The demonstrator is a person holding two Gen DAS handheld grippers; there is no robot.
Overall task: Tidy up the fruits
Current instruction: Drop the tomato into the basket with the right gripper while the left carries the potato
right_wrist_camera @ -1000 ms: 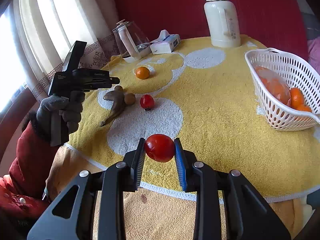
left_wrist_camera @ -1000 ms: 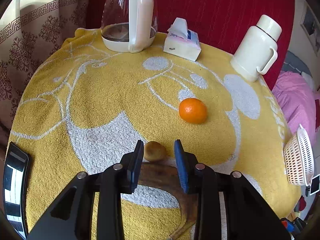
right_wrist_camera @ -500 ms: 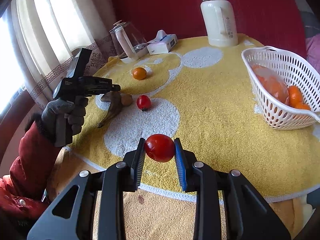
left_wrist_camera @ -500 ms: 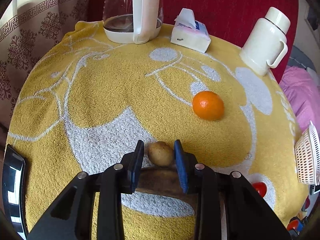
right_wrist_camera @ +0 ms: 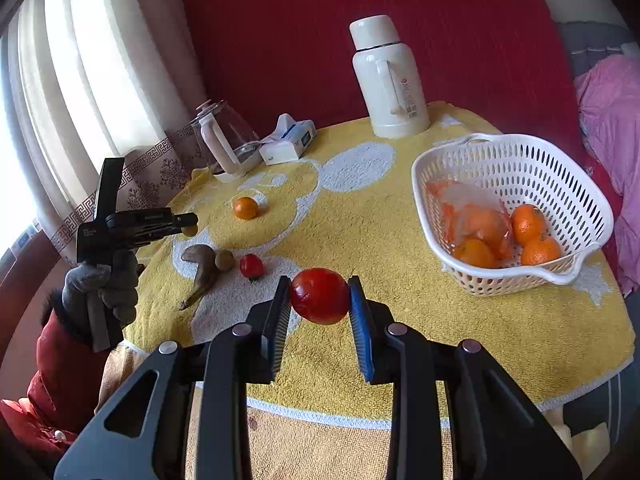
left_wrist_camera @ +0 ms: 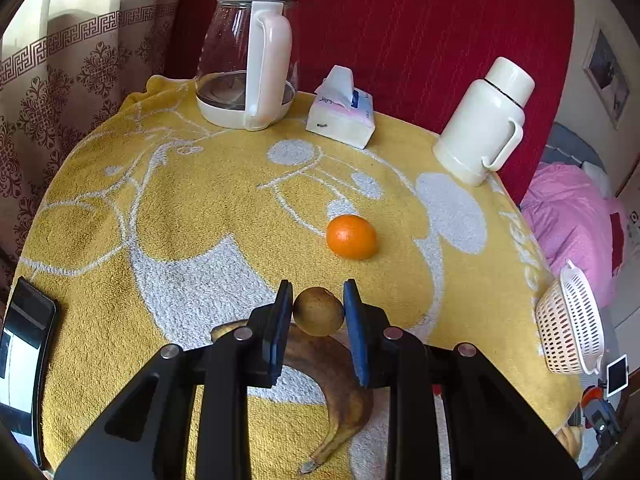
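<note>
A person at a towel-covered desk [right_wrist_camera: 360, 216] sorts fruit with 2 hand-held tools. The left tool [left_wrist_camera: 318, 312] is clamped on a small brown fruit [left_wrist_camera: 319, 311], low centre of the left view, just above a blackened banana [left_wrist_camera: 340, 384]. The right tool [right_wrist_camera: 320, 300] is clamped on a tomato [right_wrist_camera: 320, 295], low centre of the right view, clear of the desk. The white basket [right_wrist_camera: 516, 148], right of frame, already holds oranges, some bagged.

Both fruits are round and smooth, pinched only at their widest points between flat ribbed pads; a tilt or jolt could likely roll either out, and a tighter squeeze could split the tomato's thin skin. The terry towel is soft and nubby, so a drop would likely land gently but roll. A loose orange [left_wrist_camera: 351, 237], a second tomato [right_wrist_camera: 251, 267] and another brown fruit [right_wrist_camera: 225, 260] remain on the towel.
</note>
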